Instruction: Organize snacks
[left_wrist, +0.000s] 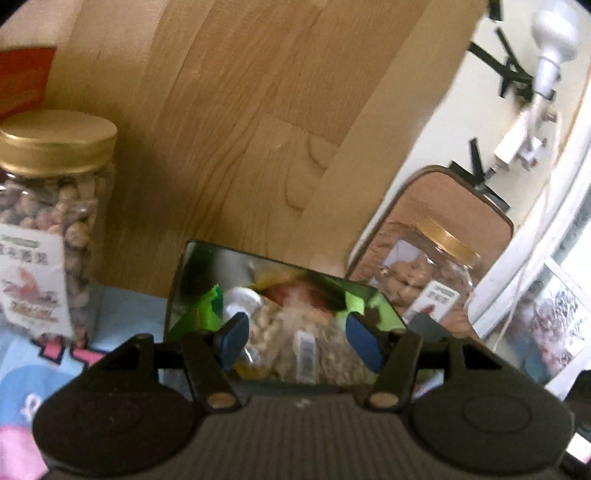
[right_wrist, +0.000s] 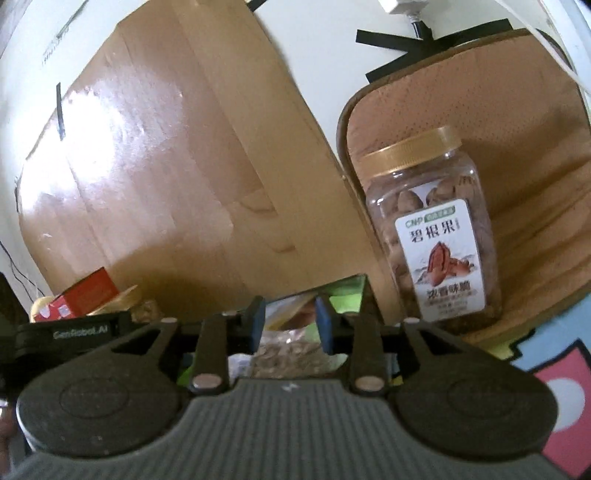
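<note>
A shiny green-edged snack bag with a clear window of nuts lies just ahead of my left gripper. Its blue pads stand wide apart on either side of the bag; it is open. The same bag shows in the right wrist view, between the blue pads of my right gripper, which are fairly close together; I cannot tell if they pinch it. A gold-lidded jar of nuts stands at the left. A pecan jar stands against a tan cushion; it also shows in the left wrist view.
A wooden board leans against the wall behind the snacks. A red box and other packets sit at the left beside the left gripper body. A printed blue and pink cloth covers the table. White cables and a lamp hang on the wall.
</note>
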